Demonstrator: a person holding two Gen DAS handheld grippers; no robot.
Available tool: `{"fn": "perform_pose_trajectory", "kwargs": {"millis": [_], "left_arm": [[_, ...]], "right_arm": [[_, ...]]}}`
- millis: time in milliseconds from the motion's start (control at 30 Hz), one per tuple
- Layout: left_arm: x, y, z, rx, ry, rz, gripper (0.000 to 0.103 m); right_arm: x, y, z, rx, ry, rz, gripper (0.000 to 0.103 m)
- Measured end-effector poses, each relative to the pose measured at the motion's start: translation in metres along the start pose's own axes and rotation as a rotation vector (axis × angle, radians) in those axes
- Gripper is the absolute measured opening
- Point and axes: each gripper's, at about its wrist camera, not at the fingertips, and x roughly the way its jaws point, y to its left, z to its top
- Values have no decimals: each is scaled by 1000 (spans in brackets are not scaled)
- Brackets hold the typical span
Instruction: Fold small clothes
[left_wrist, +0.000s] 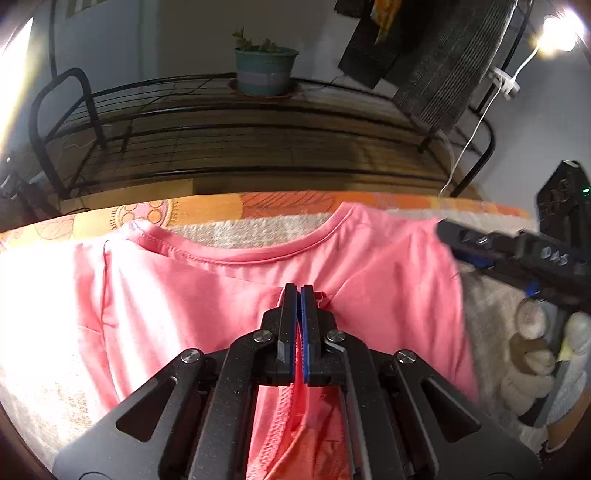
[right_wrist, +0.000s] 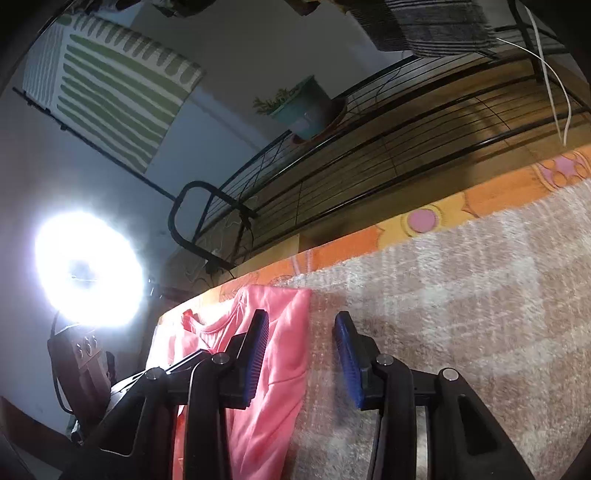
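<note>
The left gripper (left_wrist: 299, 291) is pressed together on a fold of the pink shirt (left_wrist: 207, 291), which lies spread on a fuzzy blanket (left_wrist: 240, 230) with its neckline toward the far edge. The right gripper (right_wrist: 301, 325) stands spread with nothing pinched, over the shirt's side edge and the blanket, a gloved hand (left_wrist: 535, 354) holding it.

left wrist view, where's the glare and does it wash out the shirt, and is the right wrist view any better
Left wrist view: glare floods the left edge and bleaches the shirt there; a lamp flares top right. Right wrist view: a ring light blooms white at left, but the shirt keeps its pink.
</note>
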Motion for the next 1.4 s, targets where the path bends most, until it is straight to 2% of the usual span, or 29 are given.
{"fn": "perform_pose_trajectory", "kwargs": {"millis": [33,67,100,133,167,267,300,333,433,500,633,700,733,767,833,967,1067,1400], "left_arm": [[-4,0,2,1,-8,-9,0],[-8,3,3,-8,-10,-37,7],[-15,9,6,-29,4,-88,15],[-24,15,8,-45,2,-119,32],[-35,22,10,-55,-21,-131,35],[-70,60,14,-56,-107,-47,35],[-76,76,16,-71,-114,-21,35],[-78,91,17,-88,-111,-2,35],[-69,140,18,-161,-64,29,35],[-54,157,16,-183,-24,38,35],[-23,154,18,-171,16,36,35],[-10,149,22,-181,18,27,35],[-8,145,23,-174,-8,39,35],[-6,142,24,-155,-15,52,22],[-3,129,26,-100,-11,37,3],[-19,118,25,-85,-33,-10,2],[-40,112,22,-82,-56,-36,2],[-130,90,-6,-53,-140,-90,2]], "right_arm": [[5,5,1,-21,11,-3,31],[9,9,1,-42,25,-16,19],[16,16,1,-77,49,-43,14],[23,26,1,-128,71,-87,7],[26,32,1,-161,76,-110,4],[28,43,3,-223,88,-136,3],[26,45,4,-235,86,-127,3],[25,46,4,-246,85,-121,9],[20,41,6,-230,75,-109,42],[19,35,6,-209,69,-94,42],[26,30,8,-167,56,-80,40],[29,33,9,-173,57,-84,35],[31,34,9,-180,67,-83,27],[34,36,8,-191,79,-83,15],[37,43,6,-226,88,-109,3],[28,53,6,-244,63,-120,1],[12,60,7,-240,11,-107,1],[-53,106,-21,-321,-35,-93,0]]}}
